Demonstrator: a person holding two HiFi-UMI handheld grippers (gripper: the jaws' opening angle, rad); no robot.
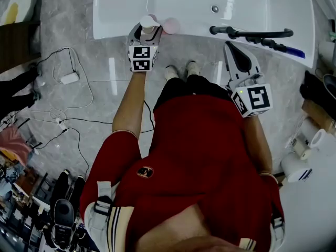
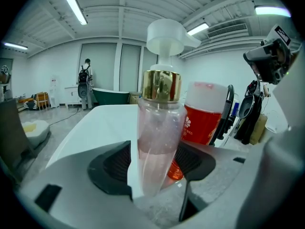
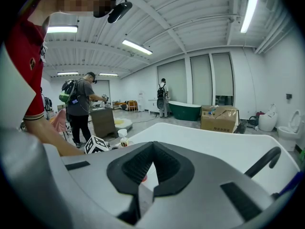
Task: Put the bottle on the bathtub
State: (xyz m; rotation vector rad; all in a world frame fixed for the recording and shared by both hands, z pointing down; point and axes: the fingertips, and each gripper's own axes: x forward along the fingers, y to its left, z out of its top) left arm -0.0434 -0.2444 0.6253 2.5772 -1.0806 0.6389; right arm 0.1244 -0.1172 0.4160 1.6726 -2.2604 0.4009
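A clear pump bottle (image 2: 159, 128) with a gold collar and white pump head stands upright between the jaws of my left gripper (image 2: 155, 162), which is shut on it. In the head view the left gripper (image 1: 143, 35) holds this bottle (image 1: 148, 22) at the near rim of the white bathtub (image 1: 121, 14). A red bottle (image 2: 202, 118) with a pale cap stands on the rim just behind and to the right of it (image 1: 171, 25). My right gripper (image 1: 234, 54) hangs in front of the tub, shut, with nothing between its jaws (image 3: 151, 163).
A black tap with a hand shower (image 1: 252, 34) lies across the tub's right rim. Cables and a power adapter (image 1: 68, 77) trail over the grey floor at left. Paper rolls (image 1: 304, 146) stand at right, shoes (image 1: 63, 214) at lower left. People stand far off in the hall.
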